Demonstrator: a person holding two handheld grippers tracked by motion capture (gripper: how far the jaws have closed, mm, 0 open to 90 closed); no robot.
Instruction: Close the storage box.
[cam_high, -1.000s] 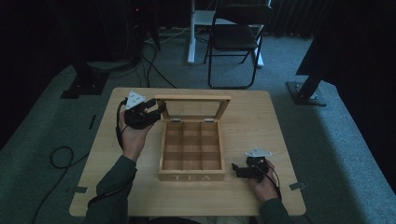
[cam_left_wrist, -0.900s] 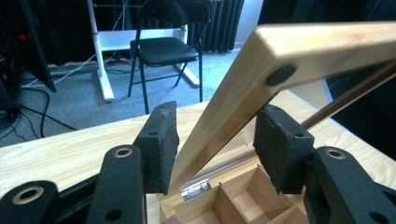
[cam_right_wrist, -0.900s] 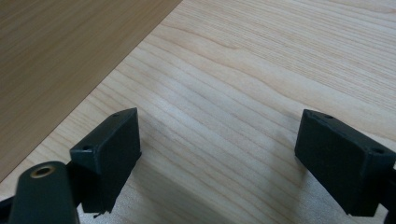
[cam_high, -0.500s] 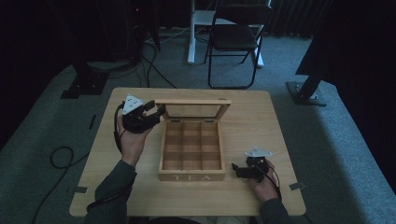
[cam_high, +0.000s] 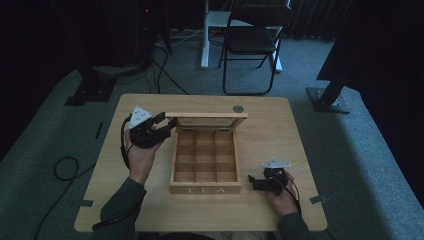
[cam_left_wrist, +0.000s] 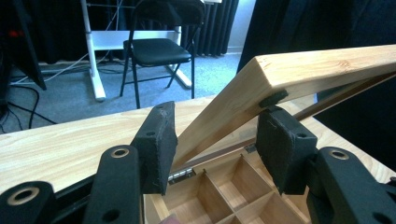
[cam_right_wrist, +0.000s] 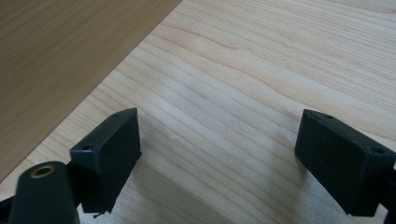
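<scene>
- Where the high view looks down on the table (cam_high: 150, 210), a wooden tea box (cam_high: 205, 161) stands near its middle, the word TEA on the front wall and its lid (cam_high: 207, 120) raised at the far side.
- The box is split into a grid of small compartments, and those in view look bare, though the dim light leaves the far row hard to judge.
- The left gripper (cam_high: 162, 126) sits at the lid's left end; its jaws have just been opening.
- In the left gripper view the lid (cam_left_wrist: 299, 77) runs slantwise between the two pads (cam_left_wrist: 156, 140); the right pad seems to touch the lid's lower edge, while the left pad stands a little off the wood, so the grip reads as loosened rather than clamped.
- Below the pads the same view shows the compartments (cam_left_wrist: 219, 189) and a hinge at the box's back edge.
- The right gripper (cam_high: 256, 182) lies low on the table just right of the box's front corner, held in the person's right hand (cam_high: 281, 196).
- In the right gripper view its jaws stand wide apart over bare tabletop (cam_right_wrist: 243, 84), with nothing between them.
- A folding chair (cam_high: 252, 42) stands on the carpet beyond the table.
</scene>
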